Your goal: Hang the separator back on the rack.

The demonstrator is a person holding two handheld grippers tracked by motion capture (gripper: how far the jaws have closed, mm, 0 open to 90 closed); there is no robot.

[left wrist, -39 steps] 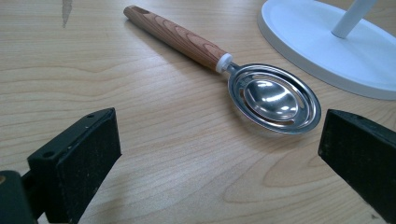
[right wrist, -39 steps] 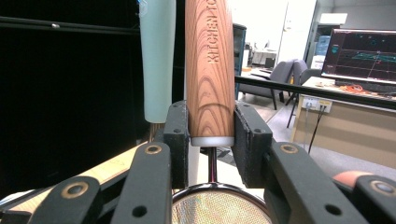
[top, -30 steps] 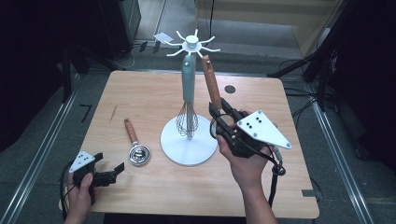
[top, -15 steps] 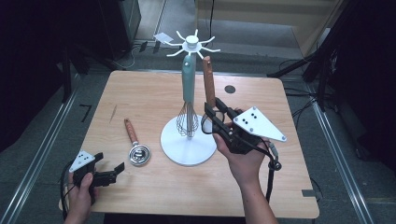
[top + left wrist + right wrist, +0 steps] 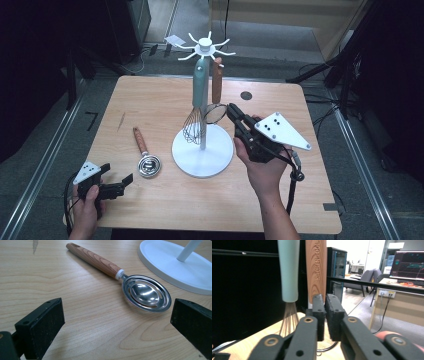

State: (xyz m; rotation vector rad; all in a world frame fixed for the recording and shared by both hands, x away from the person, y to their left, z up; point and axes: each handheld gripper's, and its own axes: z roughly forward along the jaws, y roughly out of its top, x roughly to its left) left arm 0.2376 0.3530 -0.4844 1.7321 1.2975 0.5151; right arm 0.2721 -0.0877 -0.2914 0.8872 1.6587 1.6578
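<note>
While my right claw [image 5: 231, 111] pinches the hanging strainer's [image 5: 216, 97] rim and my left claw [image 5: 119, 186] idles open, any tug could unhook it from the rack [image 5: 202, 150].

The right claw [image 5: 231, 111] is black, built of flat jointed bars with brass-coloured rivets at the pivots, and its two jaws end in rough, dark foam-like pads. A grey three-cornered plate [image 5: 281, 131] sits on top of it, marked with a few black dots, and a black cable [image 5: 292, 187] trails from its rear. The left claw [image 5: 119, 185] is also black, with blocky square pads, small screw holes in one jaw, its own small grey dotted plate [image 5: 87, 171] and a black cable. Both forearms are bare, with no sleeves in sight.
</note>
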